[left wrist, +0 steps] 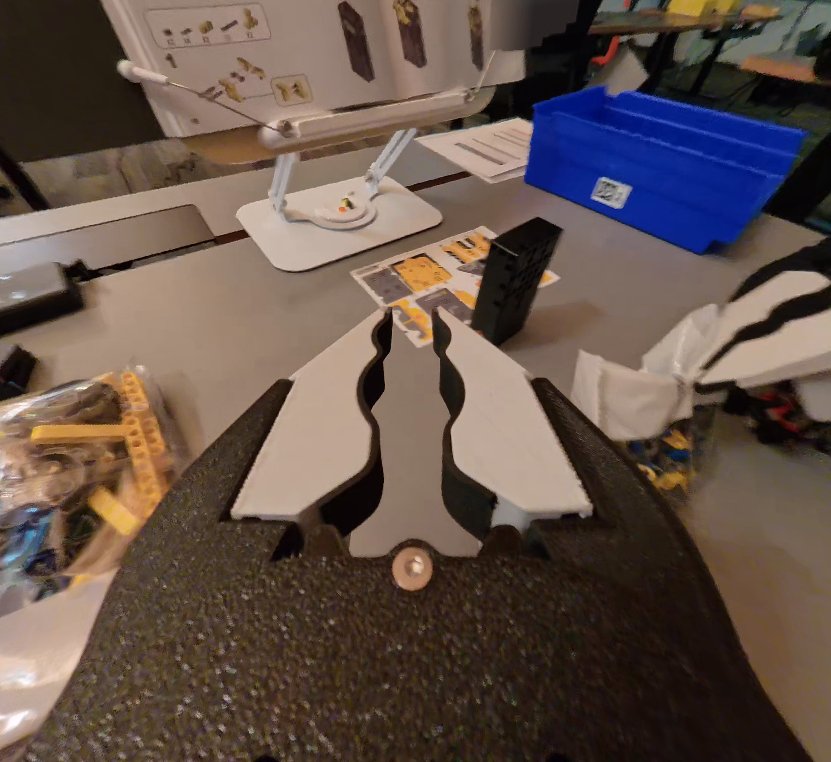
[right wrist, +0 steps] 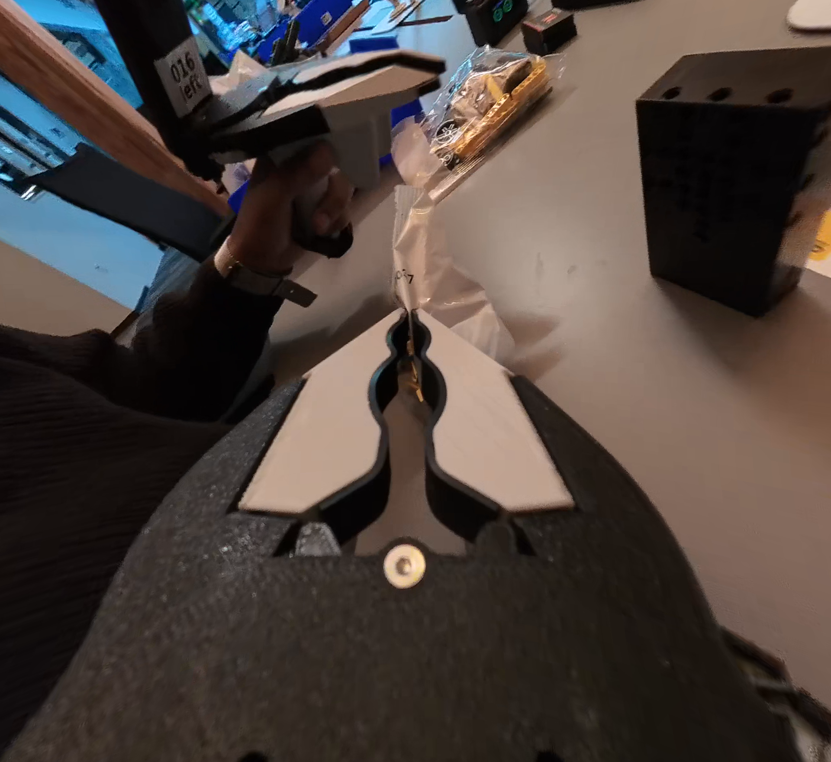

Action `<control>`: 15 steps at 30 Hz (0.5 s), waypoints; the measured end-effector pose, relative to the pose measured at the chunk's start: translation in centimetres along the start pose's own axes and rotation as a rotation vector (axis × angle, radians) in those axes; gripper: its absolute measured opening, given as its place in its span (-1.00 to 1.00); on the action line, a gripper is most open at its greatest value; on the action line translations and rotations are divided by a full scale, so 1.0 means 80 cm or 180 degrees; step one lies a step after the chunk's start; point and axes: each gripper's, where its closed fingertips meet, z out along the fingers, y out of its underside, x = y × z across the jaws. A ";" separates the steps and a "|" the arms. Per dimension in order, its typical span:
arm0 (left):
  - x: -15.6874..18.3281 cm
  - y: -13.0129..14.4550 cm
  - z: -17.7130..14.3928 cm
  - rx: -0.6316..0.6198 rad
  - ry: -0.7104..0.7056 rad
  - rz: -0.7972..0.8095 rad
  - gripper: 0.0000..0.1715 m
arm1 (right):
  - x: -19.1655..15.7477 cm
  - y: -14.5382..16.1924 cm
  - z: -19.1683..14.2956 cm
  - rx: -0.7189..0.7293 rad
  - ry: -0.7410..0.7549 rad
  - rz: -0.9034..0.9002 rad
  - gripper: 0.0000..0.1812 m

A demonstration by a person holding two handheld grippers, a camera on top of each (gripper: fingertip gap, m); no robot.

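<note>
At nine o'clock of my left gripper [left wrist: 411,313] lies a clear bag of yellow parts [left wrist: 85,461] on the grey desk [left wrist: 225,326]. That gripper hangs narrowly open, empty. A black block [left wrist: 512,286] stands at one o'clock. At three o'clock my right gripper [right wrist: 410,313] pinches a white plastic bag [right wrist: 431,272].

Right gripper [right wrist: 408,313]: rough matt black plastic body, smooth white fingers, pinching crinkly glossy clear plastic bag [right wrist: 443,290]. Table [right wrist: 607,403], right of frame: smooth matt grey. Blue bin [left wrist: 665,164], upper right: glossy plastic.
</note>
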 end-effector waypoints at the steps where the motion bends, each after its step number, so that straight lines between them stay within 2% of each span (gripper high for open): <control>1: 0.012 0.003 -0.006 0.0021 0.0154 -0.0071 -0.81 | 0.000 0.003 -0.006 0.0027 0.0056 0.0002 -1.00; 4: 0.064 0.011 -0.030 0.0118 0.0889 -0.0407 -0.80 | -0.007 0.012 -0.018 0.0089 0.0126 0.0046 -1.00; 7: 0.102 0.021 -0.059 0.0143 0.1503 -0.0696 -0.80 | -0.024 0.013 -0.021 0.0203 0.0000 0.0153 -1.00; 11: 0.112 0.052 -0.082 -0.0025 0.1497 -0.0661 -0.77 | -0.044 -0.001 -0.016 0.0361 -0.0247 0.0380 -1.00; 15: 0.117 0.068 -0.092 -0.0068 0.1464 -0.0740 -0.71 | -0.057 -0.005 0.005 0.0273 -0.0448 0.0525 -1.00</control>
